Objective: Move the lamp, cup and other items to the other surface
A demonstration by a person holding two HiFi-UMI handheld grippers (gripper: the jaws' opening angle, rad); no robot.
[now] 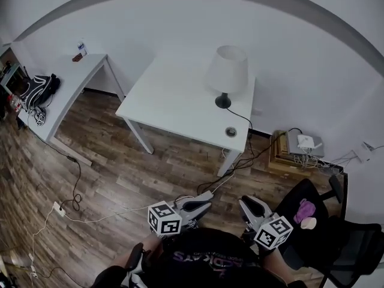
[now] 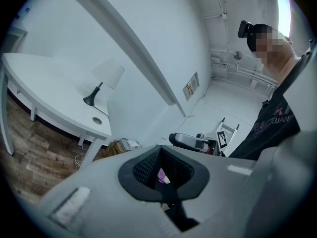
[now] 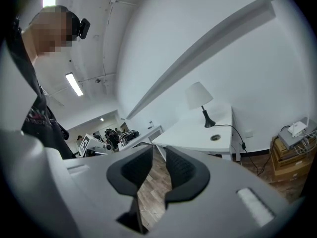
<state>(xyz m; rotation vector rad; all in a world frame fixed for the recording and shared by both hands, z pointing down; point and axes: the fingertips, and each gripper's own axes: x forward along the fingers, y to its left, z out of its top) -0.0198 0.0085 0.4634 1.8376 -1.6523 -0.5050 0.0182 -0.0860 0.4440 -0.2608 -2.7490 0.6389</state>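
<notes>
Basically nothing is moved yet, as I judge it. The big white table (image 1: pixel 174 101) in the middle still carries the lamp (image 1: pixel 227 71), upright at its far right corner. Nearer me on that table, by the right edge, is a small round thing (image 1: pixel 231 131); cup or cable hole, I can't tell. The second white table (image 1: pixel 72 83), far left, is my guess for the other surface. It holds only a bottle (image 1: pixel 81 47) and a small dark item (image 1: pixel 77 57) at its far end. So every transfer is left to do.

Both grippers are near me, well apart from either table. The left gripper (image 1: pixel 204 200) has its jaw tips together with nothing clamped. The right gripper (image 1: pixel 246 204) has its jaws a little apart, bare floor showing between them, empty.

Around: the wood floor (image 1: pixel 120 173) between me and the tables looks open enough to cross. A black chair (image 1: pixel 324 221) sits near right with a purple thing (image 1: pixel 306 209) and a pale thing (image 1: pixel 308 222) on the seat. A black bag (image 1: pixel 39 89) is beside the left table. A wooden box (image 1: pixel 282 155) stands right of the middle table with a white adapter (image 1: pixel 306 141) on top. The lamp cord (image 1: pixel 240 117) runs off the table's right edge toward that box. I expect it to be the main snag, likely needing slack or unplugging before the lamp travels. Loose cables and a power strip (image 1: pixel 58 207) on the floor to the left are a trip risk.
</notes>
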